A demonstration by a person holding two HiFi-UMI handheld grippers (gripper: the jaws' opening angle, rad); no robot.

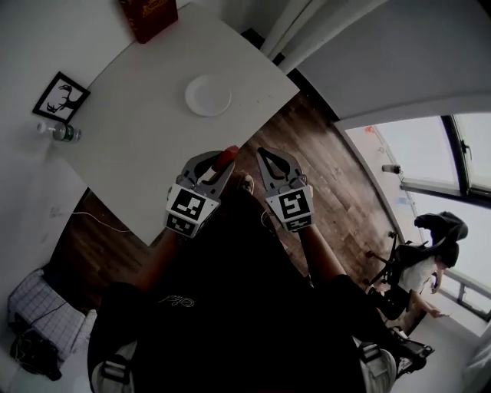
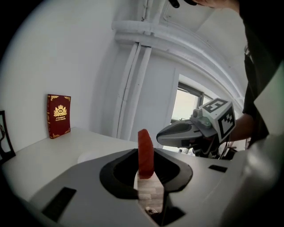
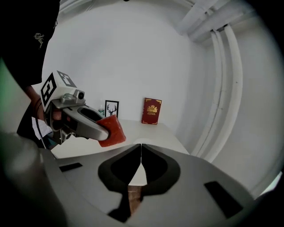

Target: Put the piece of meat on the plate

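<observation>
Left gripper (image 1: 217, 163): 2 jaws partly apart, clamped on 1 red piece of meat (image 1: 227, 157). In the left gripper view the meat (image 2: 145, 151) stands on edge between the pads and sticks up above the fingertips. It is in the air at the near edge of the white table (image 1: 146, 146), about over the line where the tabletop meets the wood floor (image 1: 322, 176).

Right gripper (image 1: 262, 153): just beside the left one, apart from it. Its own view shows the 2 jaws pressed together with nothing between them, tips meeting at (image 3: 141, 147).

White plate (image 1: 208, 96): flat on the table, farther in than the meat and well apart from both grippers.

Back of the table: 1 red book (image 1: 149, 15) upright against the wall; the gold crest on its cover shows in the right gripper view (image 3: 151, 111). A framed deer picture (image 1: 61, 97) and a small bottle (image 1: 61, 132) are near the table's left side.

Another person (image 1: 430, 257) sits by the window at far right.
</observation>
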